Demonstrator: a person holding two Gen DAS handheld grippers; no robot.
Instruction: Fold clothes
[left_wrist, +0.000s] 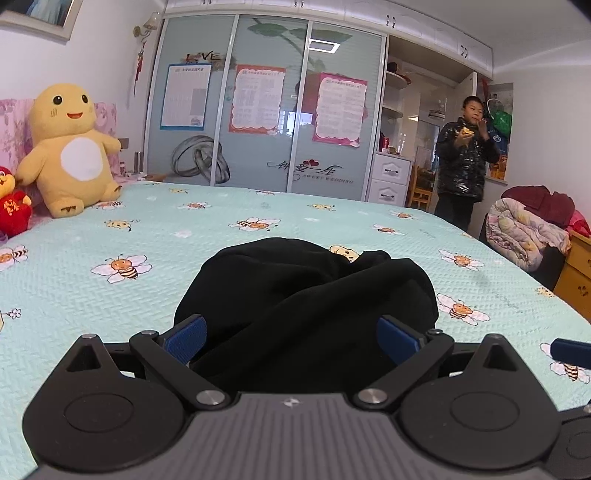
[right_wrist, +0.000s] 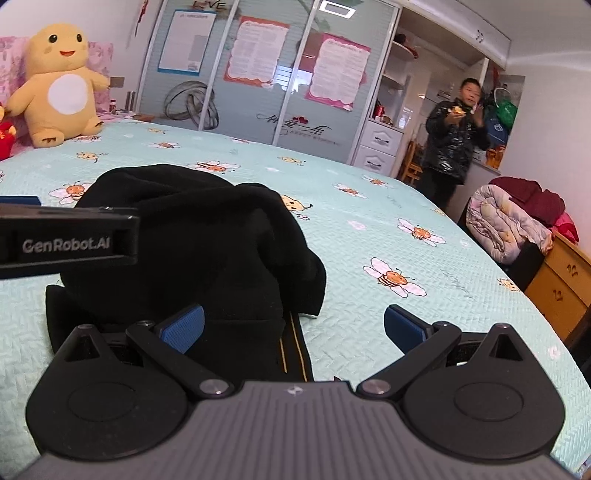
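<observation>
A bed (left_wrist: 258, 206) covered in a mint-green quilted spread printed with cartoon bees fills the room ahead of both pairs of jaws. Beyond its far edge stand a sliding-door wardrobe (left_wrist: 266, 110) with posters stuck on its panels and a white drawer unit (left_wrist: 389, 181). A large yellow plush toy (left_wrist: 70, 147) sits at the far left against a pink headboard, with a red plush (left_wrist: 11, 206) beside it. A person in a dark shiny jacket (left_wrist: 461, 162) stands off the far right corner of the bed. To the right of the bed a rolled quilt (left_wrist: 521, 232) with dark red clothes on top lies next to a wooden cabinet (left_wrist: 576, 273).

The black garment (left_wrist: 306, 295) lies bunched in a heap on the spread, directly in front of the left gripper (left_wrist: 291, 336), whose jaws are spread wide around its near edge without pinching it. The right gripper (right_wrist: 293, 328) also has its jaws wide, with nothing between the pads; the garment's near part, showing a yellow-striped band, lies between them and to their left. Bare spread extends to the right of the heap and beyond it.
</observation>
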